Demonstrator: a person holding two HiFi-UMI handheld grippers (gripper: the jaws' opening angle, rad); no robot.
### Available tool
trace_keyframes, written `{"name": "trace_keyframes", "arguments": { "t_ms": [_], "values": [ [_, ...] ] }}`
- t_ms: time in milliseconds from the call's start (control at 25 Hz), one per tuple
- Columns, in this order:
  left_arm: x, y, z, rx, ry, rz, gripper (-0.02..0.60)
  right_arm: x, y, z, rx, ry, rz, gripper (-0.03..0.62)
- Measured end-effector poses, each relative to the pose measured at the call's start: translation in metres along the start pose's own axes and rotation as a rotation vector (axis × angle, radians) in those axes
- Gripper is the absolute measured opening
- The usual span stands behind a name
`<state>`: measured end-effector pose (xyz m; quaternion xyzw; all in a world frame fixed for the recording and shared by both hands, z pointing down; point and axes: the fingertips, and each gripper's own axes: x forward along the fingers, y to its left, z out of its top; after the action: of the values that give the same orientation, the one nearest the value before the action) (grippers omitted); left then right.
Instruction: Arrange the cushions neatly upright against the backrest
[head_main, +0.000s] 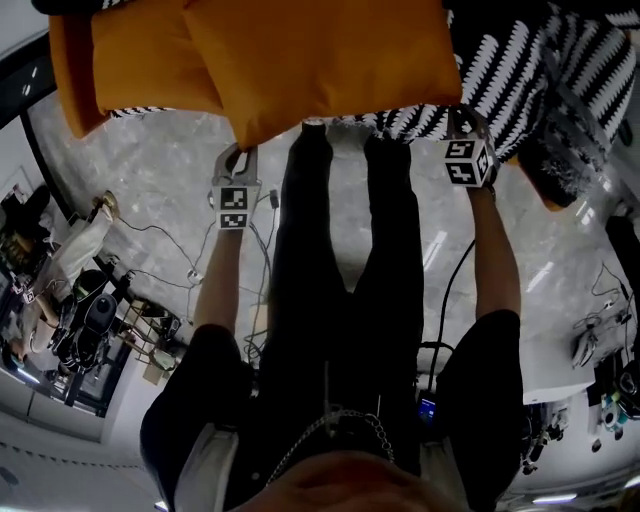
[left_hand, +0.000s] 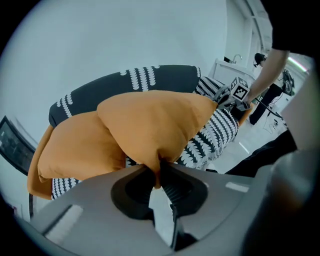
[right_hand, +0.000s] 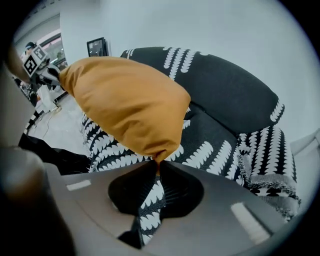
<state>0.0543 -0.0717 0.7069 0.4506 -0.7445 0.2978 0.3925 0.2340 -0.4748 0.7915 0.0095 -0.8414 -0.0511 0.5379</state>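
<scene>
Gripping the orange cushion (head_main: 320, 60) by two corners, the left gripper (head_main: 237, 160) and right gripper (head_main: 462, 125) showed in the head view. Left gripper view — jaws pinched one corner, second cushion (left_hand: 75, 150) beyond. Right gripper view — jaws clamped the other corner, sofa (right_hand: 225, 100) beyond.

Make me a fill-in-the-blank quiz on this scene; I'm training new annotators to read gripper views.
1. The left gripper is shut on a corner of a cushion coloured ____.
2. The right gripper grips the ____ cushion as the left one.
3. A second cushion rests on the black-and-white ____.
Missing words: orange; same; sofa.
</scene>
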Motion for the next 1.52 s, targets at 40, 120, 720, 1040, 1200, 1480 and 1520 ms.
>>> {"name": "trace_keyframes", "arguments": {
  "t_ms": [40,120,720,1040,1200,1480,1520],
  "values": [
    [-0.004,0.001,0.008,-0.005,-0.009,0.004,0.043,-0.005,-0.004,0.005,0.013,-0.011,0.006,0.032],
    [-0.014,0.0,0.024,-0.024,-0.024,0.019,0.043,-0.018,-0.013,0.016,0.025,-0.033,0.019,0.031],
    [-0.045,-0.024,0.137,-0.124,-0.198,0.002,0.041,-0.091,-0.104,0.068,0.221,-0.264,0.047,0.031],
    [-0.068,-0.016,0.216,-0.137,-0.287,-0.102,0.041,-0.148,-0.164,0.113,0.443,-0.423,-0.001,0.029],
    [-0.055,-0.002,0.248,-0.145,-0.319,-0.154,0.041,-0.166,-0.194,0.13,0.491,-0.484,-0.038,0.029],
    [-0.021,0.028,0.301,-0.191,-0.364,-0.224,0.041,-0.19,-0.218,0.15,0.574,-0.557,-0.101,0.029],
    [-0.016,0.029,0.308,-0.187,-0.363,-0.228,0.041,-0.194,-0.221,0.149,0.587,-0.564,-0.11,0.029]
  ]
}}
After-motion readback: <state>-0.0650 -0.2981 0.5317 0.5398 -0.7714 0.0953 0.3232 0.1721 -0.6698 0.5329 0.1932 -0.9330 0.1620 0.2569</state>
